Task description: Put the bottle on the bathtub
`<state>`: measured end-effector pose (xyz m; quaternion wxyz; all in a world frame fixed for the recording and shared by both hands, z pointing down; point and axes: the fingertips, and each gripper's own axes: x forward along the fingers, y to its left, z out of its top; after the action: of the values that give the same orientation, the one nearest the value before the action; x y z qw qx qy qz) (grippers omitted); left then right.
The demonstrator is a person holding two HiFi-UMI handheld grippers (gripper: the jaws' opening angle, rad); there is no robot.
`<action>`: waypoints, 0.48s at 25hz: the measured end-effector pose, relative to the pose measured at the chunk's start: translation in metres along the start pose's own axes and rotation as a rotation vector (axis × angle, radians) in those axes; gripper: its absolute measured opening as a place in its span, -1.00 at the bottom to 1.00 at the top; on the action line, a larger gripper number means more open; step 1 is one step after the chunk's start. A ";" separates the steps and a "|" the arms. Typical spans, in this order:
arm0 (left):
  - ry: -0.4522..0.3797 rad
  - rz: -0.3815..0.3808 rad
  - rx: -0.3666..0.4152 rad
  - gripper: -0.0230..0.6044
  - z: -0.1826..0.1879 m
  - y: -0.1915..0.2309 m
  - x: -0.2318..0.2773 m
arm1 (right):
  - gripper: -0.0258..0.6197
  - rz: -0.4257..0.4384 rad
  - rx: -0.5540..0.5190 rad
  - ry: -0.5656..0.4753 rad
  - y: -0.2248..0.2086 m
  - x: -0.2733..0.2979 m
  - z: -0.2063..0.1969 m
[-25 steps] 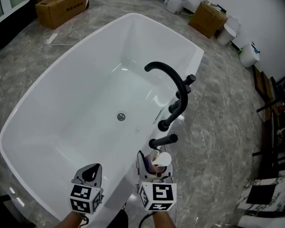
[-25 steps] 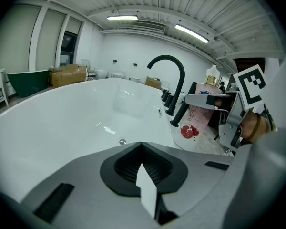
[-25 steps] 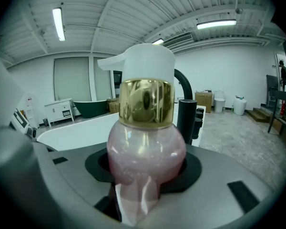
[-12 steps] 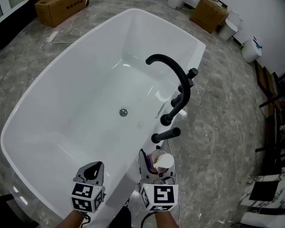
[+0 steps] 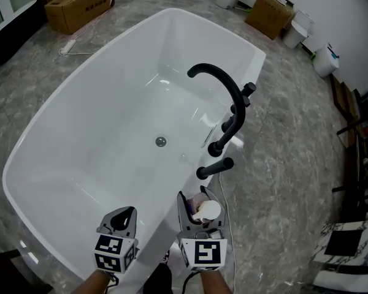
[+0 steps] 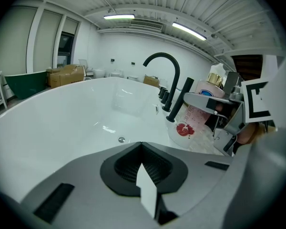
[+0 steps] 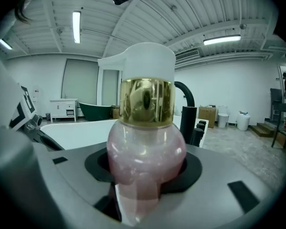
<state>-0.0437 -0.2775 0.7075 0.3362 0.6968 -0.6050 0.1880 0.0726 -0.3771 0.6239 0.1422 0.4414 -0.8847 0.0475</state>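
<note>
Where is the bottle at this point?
The bottle is clamped in the right gripper, low and just right of centre in the head view, by the bathtub's right rim, short of the black faucet.

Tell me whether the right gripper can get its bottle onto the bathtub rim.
Probably yes: the right gripper grips the bottle right by the bathtub rim, and the black faucet stands further along, not between.

A curved matte-black faucet (image 5: 235, 122) is arching up, while brown cardboard boxes (image 5: 80, 6) are sitting on the grey marbled floor (image 5: 291, 146).
</note>
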 end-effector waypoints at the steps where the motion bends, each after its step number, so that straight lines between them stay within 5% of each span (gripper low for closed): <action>1: 0.001 -0.001 0.002 -0.92 -0.001 -0.001 -0.001 | -0.21 -0.002 0.004 -0.010 0.000 0.000 0.002; 12: -0.008 -0.010 0.006 -0.92 0.001 -0.009 -0.006 | -0.16 -0.003 0.022 0.034 -0.001 -0.001 -0.007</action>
<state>-0.0366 -0.2741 0.7006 0.3326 0.7018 -0.6020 0.1856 0.0757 -0.3753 0.6304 0.1523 0.4433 -0.8810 0.0644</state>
